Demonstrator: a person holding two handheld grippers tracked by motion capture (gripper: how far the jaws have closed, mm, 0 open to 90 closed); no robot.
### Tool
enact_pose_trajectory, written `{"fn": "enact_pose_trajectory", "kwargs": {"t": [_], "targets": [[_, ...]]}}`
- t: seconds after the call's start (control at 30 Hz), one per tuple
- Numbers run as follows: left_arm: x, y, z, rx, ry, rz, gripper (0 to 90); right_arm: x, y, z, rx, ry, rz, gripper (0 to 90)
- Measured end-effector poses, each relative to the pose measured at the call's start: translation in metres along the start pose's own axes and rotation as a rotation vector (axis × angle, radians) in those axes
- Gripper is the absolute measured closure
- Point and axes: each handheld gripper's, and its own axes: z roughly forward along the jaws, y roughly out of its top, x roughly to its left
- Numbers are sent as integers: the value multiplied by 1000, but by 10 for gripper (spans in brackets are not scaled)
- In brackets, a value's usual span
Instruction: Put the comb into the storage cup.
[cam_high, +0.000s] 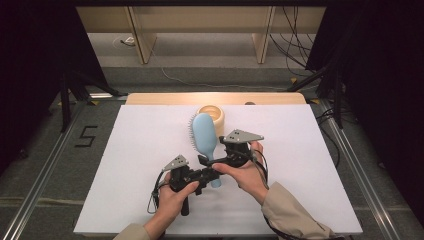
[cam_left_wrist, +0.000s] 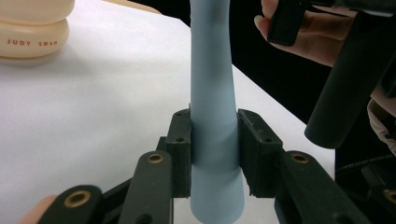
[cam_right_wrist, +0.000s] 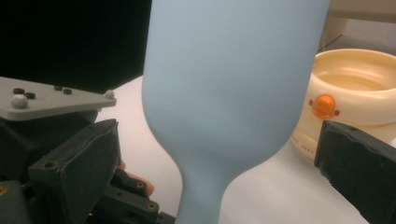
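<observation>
A light blue hairbrush (cam_high: 205, 134) stands over the white sheet with its bristles facing left and its head pointing away from me. My left gripper (cam_high: 212, 176) is shut on the lower end of its handle (cam_left_wrist: 212, 116), both pads (cam_left_wrist: 181, 154) pressed against the sides. My right gripper (cam_high: 209, 160) comes in from the right at the brush's neck (cam_right_wrist: 205, 186). Its jaws stand wide on either side of the neck, and neither pad (cam_right_wrist: 81, 168) touches it. In the left gripper view the right hand and its gripper's black handle (cam_left_wrist: 345, 79) show at the upper right.
A cream round container (cam_high: 212, 112) with an orange button (cam_right_wrist: 323, 106) sits just behind the brush head, near the far edge of the white sheet (cam_high: 145, 150). Printed letters show on the container's side (cam_left_wrist: 32, 43). Dark stands and cables flank the table.
</observation>
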Motion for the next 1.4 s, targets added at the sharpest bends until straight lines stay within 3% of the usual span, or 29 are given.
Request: {"fn": "enact_pose_trajectory", "kwargs": {"t": [0.17,0.73,1.03,1.4], "targets": [[1,0,0,-4,-22,-26,669,-1,4,-2,-11,-1,-3,13],[1,-1,0,0,-20,-22,670,-3,26,3,-49,7,-3,13],[1,0,0,-2,-22,-21,670,-3,42,15,-19,11,-4,13],[0,0,0,0,-27,-19,670,-8,57,20,-25,6,9,14]]}}
